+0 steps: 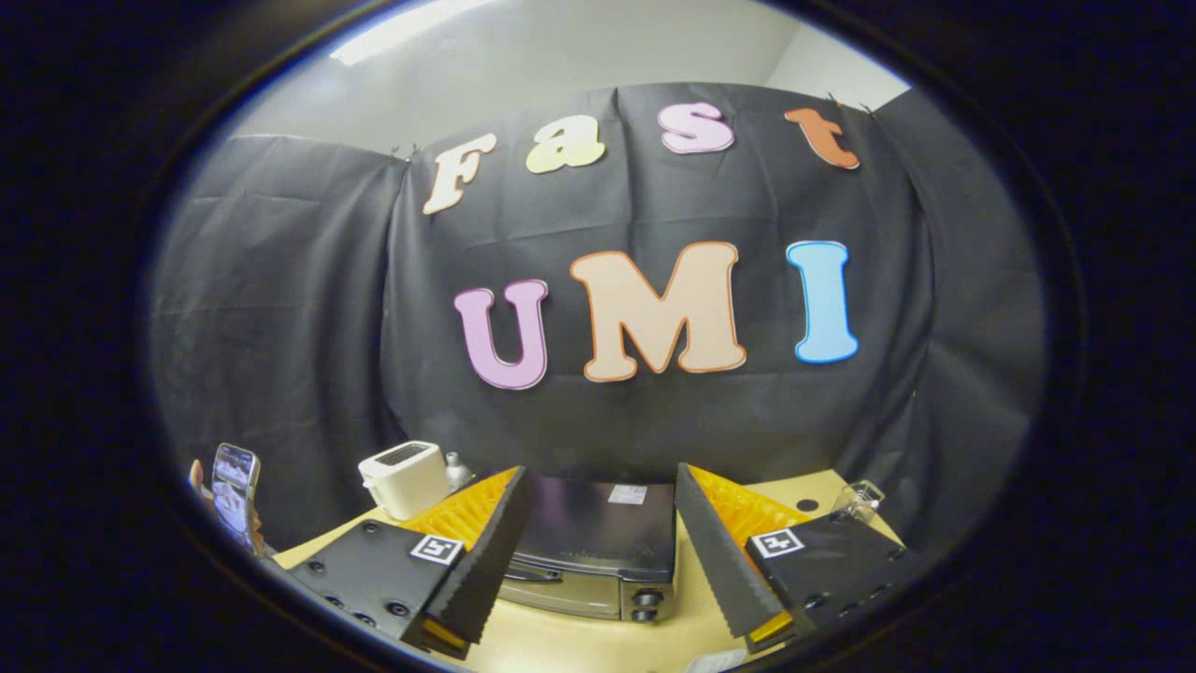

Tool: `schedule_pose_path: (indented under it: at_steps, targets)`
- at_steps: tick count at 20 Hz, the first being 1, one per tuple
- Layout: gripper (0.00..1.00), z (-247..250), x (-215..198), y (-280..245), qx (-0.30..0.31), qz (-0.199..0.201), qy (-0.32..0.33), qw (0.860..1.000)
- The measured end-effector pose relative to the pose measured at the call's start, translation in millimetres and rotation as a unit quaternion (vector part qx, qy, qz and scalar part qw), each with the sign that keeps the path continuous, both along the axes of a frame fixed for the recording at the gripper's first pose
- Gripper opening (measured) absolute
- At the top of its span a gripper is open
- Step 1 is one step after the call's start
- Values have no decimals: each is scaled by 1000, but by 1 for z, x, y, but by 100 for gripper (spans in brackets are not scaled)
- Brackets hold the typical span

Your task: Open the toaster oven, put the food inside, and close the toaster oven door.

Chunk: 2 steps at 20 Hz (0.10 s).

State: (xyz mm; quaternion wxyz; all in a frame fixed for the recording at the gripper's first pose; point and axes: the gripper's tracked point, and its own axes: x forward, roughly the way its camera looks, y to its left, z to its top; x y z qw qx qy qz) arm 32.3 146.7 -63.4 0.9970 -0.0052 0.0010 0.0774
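A toaster oven [598,551] with a dark top and a silver front stands on the wooden table [579,645], just ahead of and below my fingers. Its door looks closed, a handle runs along the top of the front, and two knobs [645,604] sit at its right end. My gripper [603,551] is open and held above the table, with nothing between its fingers. The oven shows in the gap between them. No food can be made out.
A white pop-up toaster [405,479] stands behind the oven to the left, with a small grey object beside it. A clear glass item [858,501] sits on the table's far right. A hand holds up a phone [234,491] at the left.
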Motion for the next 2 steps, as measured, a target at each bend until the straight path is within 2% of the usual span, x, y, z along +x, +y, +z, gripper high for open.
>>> schedule_pose_path:
  at_steps: [2]
  targets:
    - [93,-1,-3,0,10,-2,2,1000]
